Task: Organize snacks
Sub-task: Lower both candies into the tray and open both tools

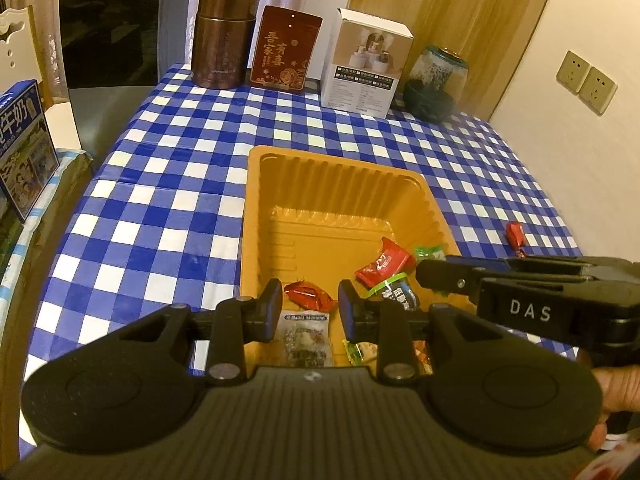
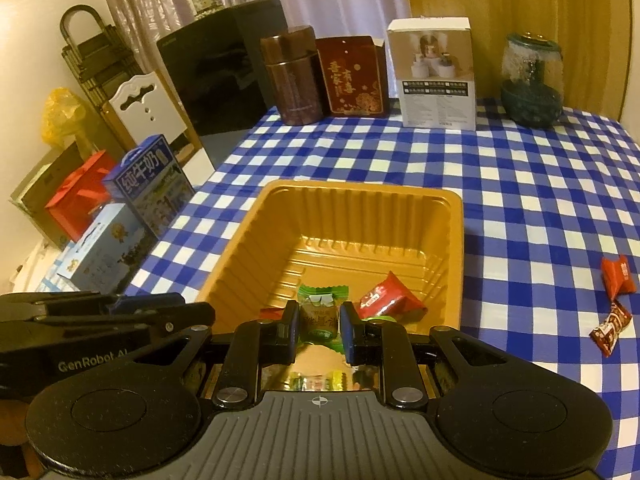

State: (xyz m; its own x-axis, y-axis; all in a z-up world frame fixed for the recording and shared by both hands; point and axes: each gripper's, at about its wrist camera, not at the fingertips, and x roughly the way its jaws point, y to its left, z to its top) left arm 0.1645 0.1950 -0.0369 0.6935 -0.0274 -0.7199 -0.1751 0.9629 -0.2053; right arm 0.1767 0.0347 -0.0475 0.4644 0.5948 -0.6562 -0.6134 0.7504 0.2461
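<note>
Right claw (image 2: 319, 322) clamps green candy (image 2: 320, 312) over orange tray (image 2: 452, 240).

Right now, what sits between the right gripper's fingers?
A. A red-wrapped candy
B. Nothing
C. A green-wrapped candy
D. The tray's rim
C. In the right wrist view the right gripper has its pads closed on the green-wrapped candy, held over the near end of the orange tray; the red snacks lie in the tray or out on the checked cloth.

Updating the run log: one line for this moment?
left tool: empty | right tool: holding green candy over tray | two snacks outside
</note>
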